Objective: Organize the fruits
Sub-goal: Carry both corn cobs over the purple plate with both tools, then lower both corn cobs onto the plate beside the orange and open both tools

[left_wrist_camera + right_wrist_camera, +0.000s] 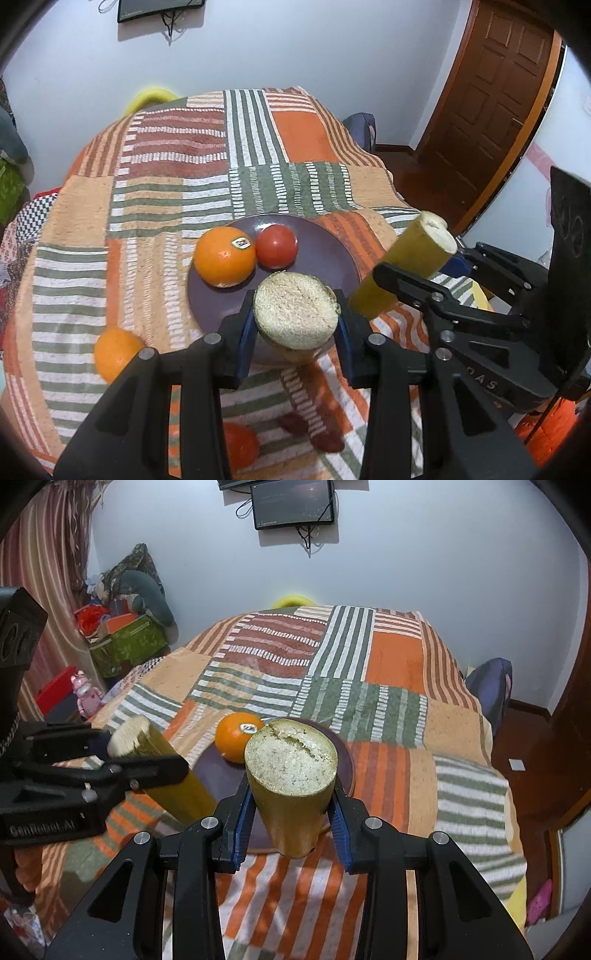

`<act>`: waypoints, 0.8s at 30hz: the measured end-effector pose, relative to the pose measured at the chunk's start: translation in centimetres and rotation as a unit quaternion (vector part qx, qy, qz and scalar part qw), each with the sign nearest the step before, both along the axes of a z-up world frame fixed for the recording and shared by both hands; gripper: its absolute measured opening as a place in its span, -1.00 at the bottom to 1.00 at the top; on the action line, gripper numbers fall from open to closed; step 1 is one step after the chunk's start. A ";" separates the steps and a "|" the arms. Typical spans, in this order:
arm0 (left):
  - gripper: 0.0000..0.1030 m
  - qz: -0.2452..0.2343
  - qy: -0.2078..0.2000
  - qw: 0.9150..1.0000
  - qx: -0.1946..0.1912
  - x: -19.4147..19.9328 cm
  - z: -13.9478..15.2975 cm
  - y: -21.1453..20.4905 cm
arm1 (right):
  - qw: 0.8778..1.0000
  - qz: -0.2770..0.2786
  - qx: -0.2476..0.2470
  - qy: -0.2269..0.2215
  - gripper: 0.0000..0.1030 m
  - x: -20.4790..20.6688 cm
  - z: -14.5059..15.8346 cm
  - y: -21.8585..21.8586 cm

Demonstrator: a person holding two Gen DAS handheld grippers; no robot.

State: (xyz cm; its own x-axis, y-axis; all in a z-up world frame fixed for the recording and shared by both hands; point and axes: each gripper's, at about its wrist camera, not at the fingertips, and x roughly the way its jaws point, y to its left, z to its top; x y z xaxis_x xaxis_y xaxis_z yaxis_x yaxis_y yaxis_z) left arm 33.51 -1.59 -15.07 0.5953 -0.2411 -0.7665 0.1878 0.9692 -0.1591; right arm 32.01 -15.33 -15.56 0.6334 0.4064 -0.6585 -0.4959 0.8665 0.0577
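Left gripper [295, 328] clamped on 1 cut cane piece [297, 312], right gripper [293, 819] clamped on 1 second cane piece [291, 771], both above near rim of plate [325, 254] bearing 1 orange [224, 256], 1 tomato [276, 246]; cloth [155, 206] beneath.

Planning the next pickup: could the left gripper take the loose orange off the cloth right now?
Probably not: the left gripper is shut on a sugarcane piece. The loose orange lies unobstructed beside it, off the plate.
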 end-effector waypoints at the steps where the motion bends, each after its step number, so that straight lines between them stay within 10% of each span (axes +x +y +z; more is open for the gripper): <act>1: -0.27 -0.001 0.001 1.000 -0.001 0.3 -0.2 -0.2 | 1.000 0.000 -0.005 -0.002 -0.34 0.4 0.0 0.1; 24: 0.02 0.042 0.032 0.997 -0.049 3.1 -4.9 4.3 | 0.998 0.026 -0.053 0.010 -0.34 4.6 -2.7 3.1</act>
State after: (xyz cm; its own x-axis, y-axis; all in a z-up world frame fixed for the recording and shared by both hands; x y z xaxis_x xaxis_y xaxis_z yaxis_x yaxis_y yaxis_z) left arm 36.59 2.73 -19.98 0.5673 -0.2670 -0.7790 0.0921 0.9606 -0.2622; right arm 36.59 -12.28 -18.28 0.5990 0.3665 -0.7119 -0.5403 0.8412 -0.0215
